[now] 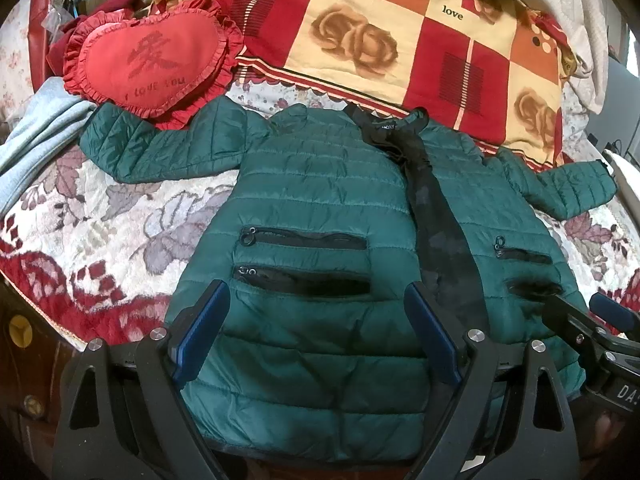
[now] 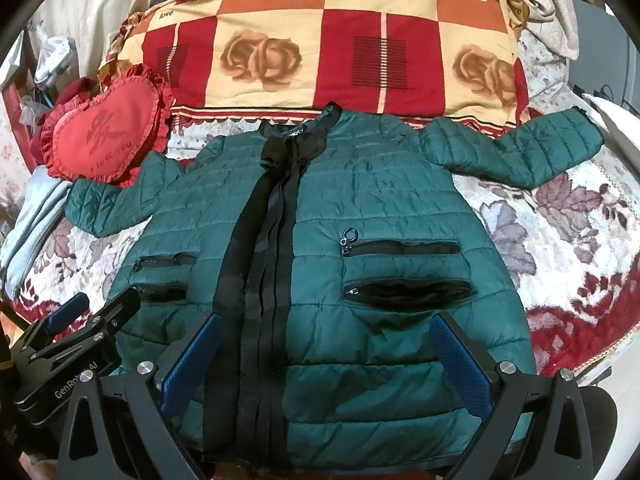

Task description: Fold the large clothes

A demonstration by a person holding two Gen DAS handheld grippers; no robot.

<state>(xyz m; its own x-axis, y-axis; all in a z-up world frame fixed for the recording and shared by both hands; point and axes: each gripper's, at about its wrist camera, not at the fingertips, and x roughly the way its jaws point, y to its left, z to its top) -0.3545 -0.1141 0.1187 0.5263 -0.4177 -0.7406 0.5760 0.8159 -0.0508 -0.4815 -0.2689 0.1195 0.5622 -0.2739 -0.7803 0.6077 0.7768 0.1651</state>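
Green jacket lies flat, front up, on the bedspread, sleeves out; my left gripper and right gripper hover spread, empty; folding unstarted, I judge; next, pinch a sleeve inward.

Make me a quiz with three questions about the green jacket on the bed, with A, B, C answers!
1. Where is the heart pillow?
A. by one sleeve
B. on the hem
C. inside a pocket

2. How many pocket zips show on the front of the jacket?
A. one
B. four
C. seven

3. How does the jacket lie?
A. folded in half
B. rolled up
C. spread flat, sleeves out

Answers: 1 A, the pillow touches the sleeve on the left of both views. 2 B, two zips show on each side. 3 C, both sleeves stick out sideways, and both grippers hover with jaws open.
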